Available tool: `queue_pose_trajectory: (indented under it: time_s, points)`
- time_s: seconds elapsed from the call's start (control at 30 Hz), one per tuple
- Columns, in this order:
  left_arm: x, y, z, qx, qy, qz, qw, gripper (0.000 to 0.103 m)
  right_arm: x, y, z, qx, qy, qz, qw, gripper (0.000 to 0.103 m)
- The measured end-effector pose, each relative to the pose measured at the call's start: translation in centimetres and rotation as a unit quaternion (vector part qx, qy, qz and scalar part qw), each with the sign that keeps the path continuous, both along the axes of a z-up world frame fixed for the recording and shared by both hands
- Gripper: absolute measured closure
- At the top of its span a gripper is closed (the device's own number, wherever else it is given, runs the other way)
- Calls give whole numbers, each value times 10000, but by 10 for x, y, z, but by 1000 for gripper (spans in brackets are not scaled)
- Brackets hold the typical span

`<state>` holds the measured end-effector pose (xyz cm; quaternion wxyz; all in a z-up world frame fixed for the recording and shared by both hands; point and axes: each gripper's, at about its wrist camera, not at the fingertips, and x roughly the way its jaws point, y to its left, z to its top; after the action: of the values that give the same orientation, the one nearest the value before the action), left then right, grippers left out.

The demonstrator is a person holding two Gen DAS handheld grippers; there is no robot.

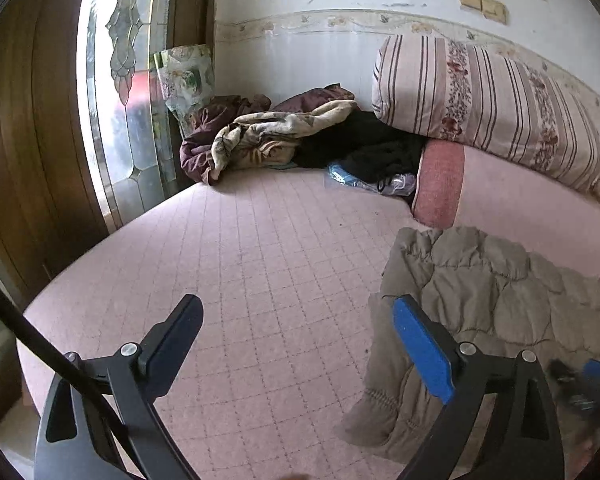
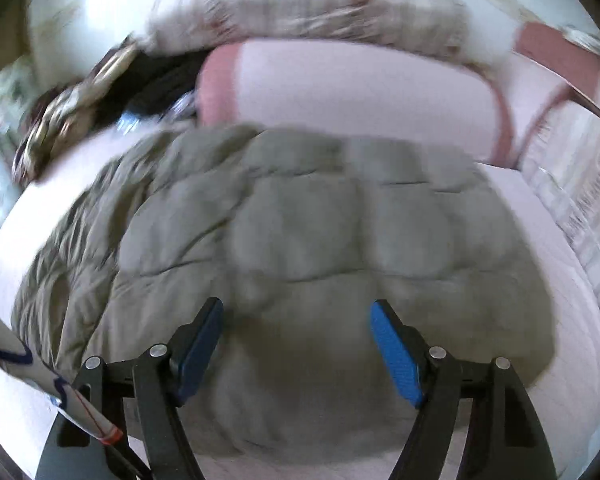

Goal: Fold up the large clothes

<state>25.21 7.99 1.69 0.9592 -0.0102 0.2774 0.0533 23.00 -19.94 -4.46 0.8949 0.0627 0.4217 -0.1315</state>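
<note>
A grey-olive quilted puffer jacket [image 1: 480, 304] lies on the pink quilted bed [image 1: 260, 264], at the right in the left wrist view. One sleeve with its cuff [image 1: 374, 416] points toward the camera. My left gripper [image 1: 296, 320] is open and empty above the bed, its right finger beside the sleeve's edge. In the blurred right wrist view the jacket [image 2: 300, 216] fills the middle. My right gripper [image 2: 296, 320] is open and empty just above it. The right gripper's tip also shows in the left wrist view [image 1: 592, 376], blurred, at the right edge.
A heap of maroon, beige and black clothes [image 1: 284, 136] lies at the back by the wall. A pink bolster [image 1: 512, 200] and a striped rolled quilt [image 1: 488, 100] lie behind the jacket. A glass-panelled door [image 1: 116, 92] stands at the left past the bed's edge.
</note>
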Motion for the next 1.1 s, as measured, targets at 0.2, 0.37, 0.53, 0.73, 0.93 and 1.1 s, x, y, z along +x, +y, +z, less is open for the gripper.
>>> queue_pose_trajectory:
  time_s: [0.2, 0.37, 0.53, 0.73, 0.93, 1.1]
  points:
    - [-1, 8, 0, -119, -101, 65, 9999, 8, 21, 27, -6, -163, 51, -97, 9998, 33]
    - [4, 20, -1, -493, -81, 60, 9987, 8, 38, 61, -9, -408, -91, 334, 9986, 27]
    - [19, 7, -19, -1196, 799, -923, 9853, 8, 51, 52, -24, -404, 16, 254, 9989, 24]
    - [21, -58, -54, -452, 1570, -1568, 9740, 8, -13, 21, 8, -654, -337, -143, 9972, 24]
    - [22, -89, -86, 185, 1893, -1380, 9720, 4, -93, -24, 3, -255, 14, -796, 9965, 22]
    - [22, -85, -91, -84, 1853, -1372, 9730, 1, -152, -64, -12, 273, 108, -1327, 9907, 22]
